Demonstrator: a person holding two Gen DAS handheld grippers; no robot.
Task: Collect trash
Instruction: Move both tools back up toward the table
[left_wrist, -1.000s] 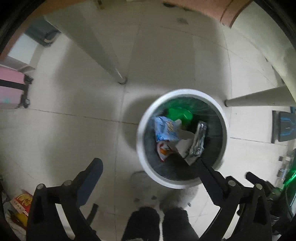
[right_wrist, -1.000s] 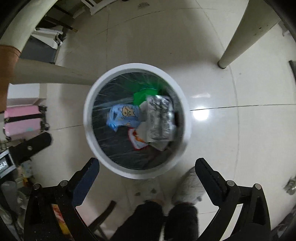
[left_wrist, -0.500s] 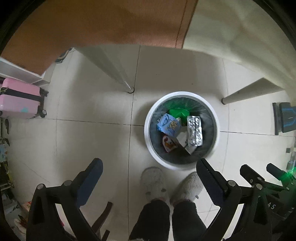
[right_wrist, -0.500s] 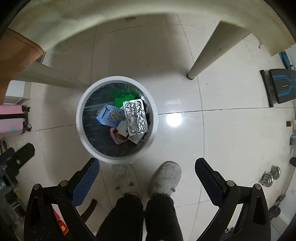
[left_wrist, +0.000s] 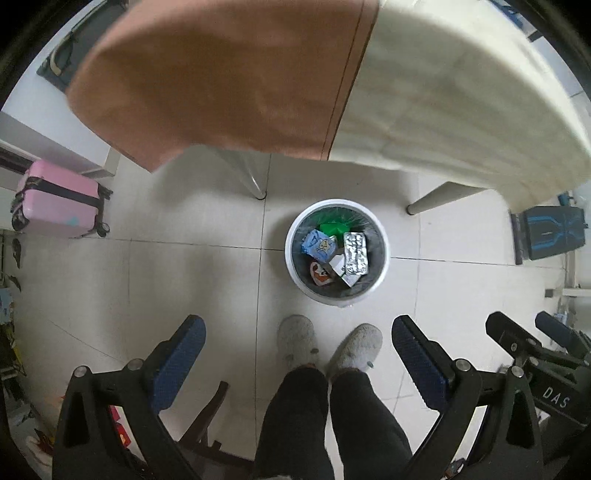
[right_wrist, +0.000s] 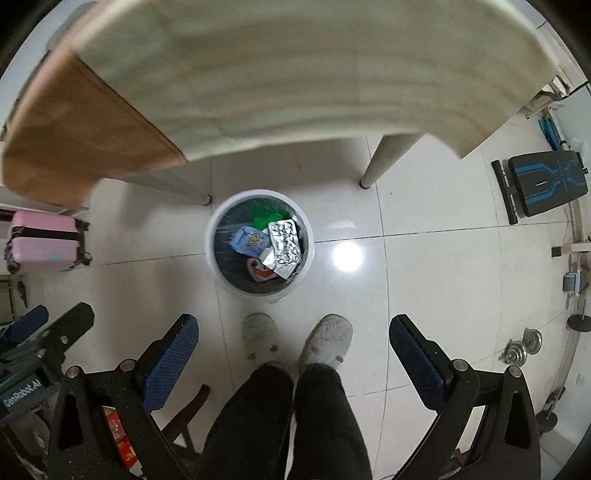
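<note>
A white round trash bin (left_wrist: 380, 266) (right_wrist: 214, 254) stands on the tiled floor under the table edge. Inside lie a blue wrapper (left_wrist: 317, 246) (right_wrist: 251, 240), a silver blister pack (left_wrist: 355, 254) (right_wrist: 284, 243), a green piece (left_wrist: 332, 227) (right_wrist: 267, 220) and a red and white wrapper (left_wrist: 320, 274) (right_wrist: 260, 273). My left gripper (left_wrist: 297, 352) is open and empty, high above the floor, nearer than the bin. My right gripper (right_wrist: 293, 350) is open and empty at a similar height. The right gripper also shows at the lower right of the left wrist view (left_wrist: 532, 343).
A table with an orange cloth (left_wrist: 221, 74) and a cream cloth (right_wrist: 295, 66) fills the top of both views; its legs (right_wrist: 384, 158) stand by the bin. The person's slippered feet (left_wrist: 295, 341) are in front of the bin. A pink suitcase (left_wrist: 59, 199) is left, a black bench (right_wrist: 543, 181) right.
Both grippers have risen well above the bin, which now looks small and far below. The tabletop has come into view. Both stay open and empty.
</note>
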